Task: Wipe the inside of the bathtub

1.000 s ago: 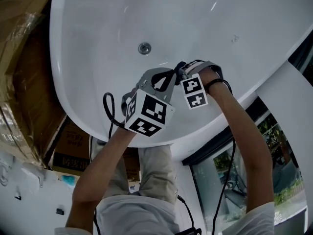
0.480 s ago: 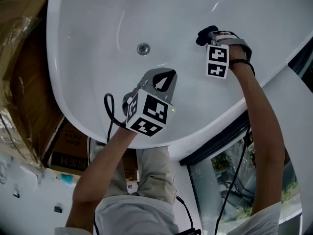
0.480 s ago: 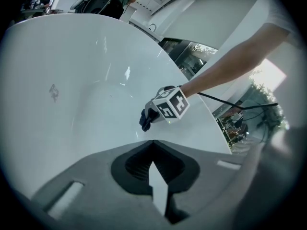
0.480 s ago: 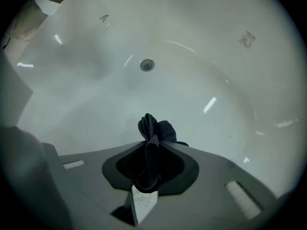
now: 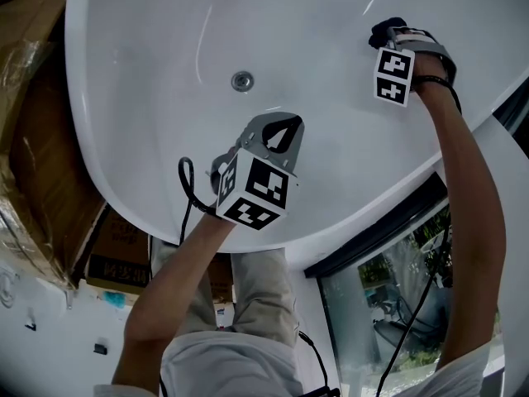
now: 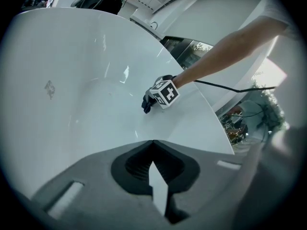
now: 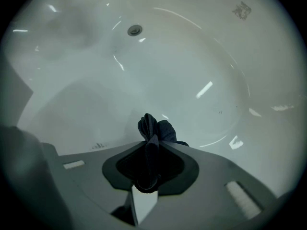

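— What's hard to make out?

— The far end of the bathtub (image 5: 149,73) runs off the top of the head view, and the frame edge cuts off its right rim. In the right gripper view the dark cloth (image 7: 154,128) fills the hollow between the jaws, so the pads beneath it are covered. A small grey mark (image 7: 242,9) high on the tub wall is too blurred to name.

— And the jaws?

— The right gripper (image 5: 391,33) has its jaws closed on the cloth. A bunched fold sticks out past the tips and is pressed against the tub's inner wall on the right side. The left gripper (image 6: 152,143) has its jaws together with nothing between them. It is held over the basin close to the near rim; I cannot tell whether it touches the surface.

— Room to move?

— Plenty. The basin is bare white from the cloth across to the drain (image 5: 242,80), which sits well apart from both grippers. The grippers are also well apart from each other.

— Around the tub?

— Cardboard boxes (image 5: 33,139) under plastic film stand close along its left rim. A glass pane (image 5: 388,296) in a dark frame lies beyond the near right rim. The tub's surface is glossy, with streaks of reflected light.
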Motion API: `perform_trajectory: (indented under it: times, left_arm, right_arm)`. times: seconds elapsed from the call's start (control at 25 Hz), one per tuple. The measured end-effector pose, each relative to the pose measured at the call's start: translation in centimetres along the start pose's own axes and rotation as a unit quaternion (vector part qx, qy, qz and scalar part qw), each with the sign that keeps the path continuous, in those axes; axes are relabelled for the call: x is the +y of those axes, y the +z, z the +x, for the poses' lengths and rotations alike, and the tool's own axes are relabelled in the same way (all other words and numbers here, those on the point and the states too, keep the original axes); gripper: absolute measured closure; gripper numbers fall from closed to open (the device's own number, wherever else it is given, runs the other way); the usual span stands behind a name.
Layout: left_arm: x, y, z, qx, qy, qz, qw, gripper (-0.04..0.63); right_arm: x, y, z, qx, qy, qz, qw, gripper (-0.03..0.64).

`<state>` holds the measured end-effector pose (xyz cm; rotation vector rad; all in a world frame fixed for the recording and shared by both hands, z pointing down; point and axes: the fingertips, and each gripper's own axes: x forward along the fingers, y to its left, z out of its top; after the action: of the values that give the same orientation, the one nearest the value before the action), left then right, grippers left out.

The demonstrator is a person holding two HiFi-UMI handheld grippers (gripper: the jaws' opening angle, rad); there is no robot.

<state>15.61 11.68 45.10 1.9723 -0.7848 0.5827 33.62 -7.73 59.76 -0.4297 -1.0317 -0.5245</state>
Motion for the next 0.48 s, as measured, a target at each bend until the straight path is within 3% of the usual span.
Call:
perform_trajectory:
  times: [0.24, 0.48]
  left_arm:
    - [0.0, 0.0, 0.6, 0.002, -0.001, -0.002, 1.0000, 0.597]
    - [0.3, -0.4, 0.8, 0.008, 0.001, -0.003, 1.0000, 0.597]
  right_arm:
    - [0.2, -4.3, 2.0, 0.071, 0.030, 0.022, 0.997, 0.554]
    - [1.6, -3.1, 2.6, 0.081, 0.039, 0.002, 0.996, 0.554]
